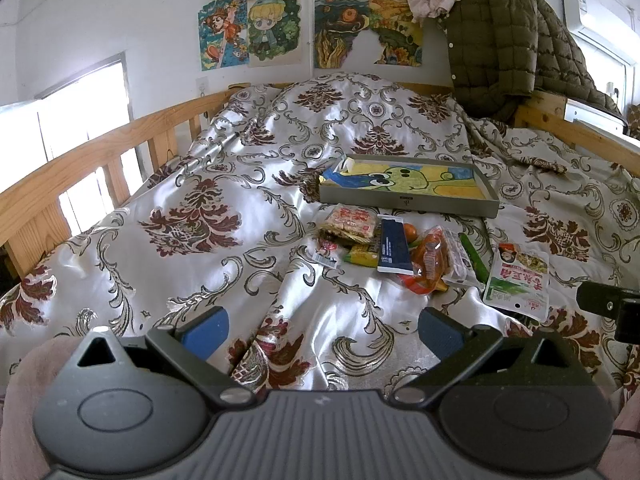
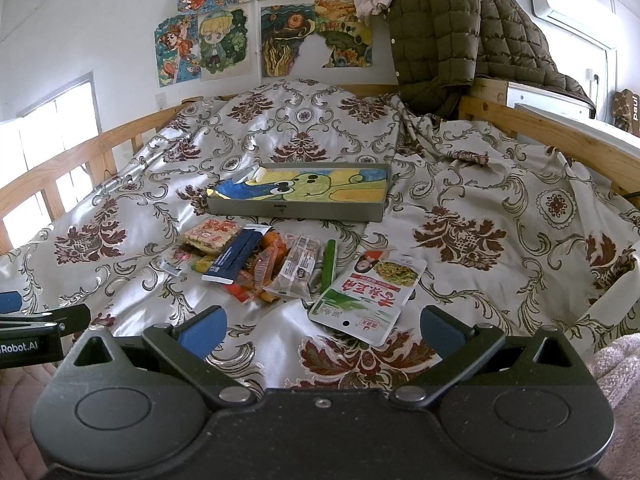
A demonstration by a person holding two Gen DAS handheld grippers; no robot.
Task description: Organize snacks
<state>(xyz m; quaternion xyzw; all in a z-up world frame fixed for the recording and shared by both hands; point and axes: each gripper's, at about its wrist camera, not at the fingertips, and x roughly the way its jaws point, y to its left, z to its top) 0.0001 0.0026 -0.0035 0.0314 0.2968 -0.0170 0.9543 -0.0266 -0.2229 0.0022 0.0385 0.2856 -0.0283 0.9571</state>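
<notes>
A pile of snack packets lies on the bedspread: a red cracker pack, a dark blue box, orange wrapped snacks, a clear brown bar, a green stick and a green and white pouch. A grey tray with a cartoon drawing inside lies behind them. My left gripper is open and empty, short of the pile. My right gripper is open and empty, just before the pouch.
The bed has wooden rails on the left and right. A brown quilted jacket hangs over the far right corner. Drawings hang on the wall. The left gripper's finger shows at the right wrist view's left edge.
</notes>
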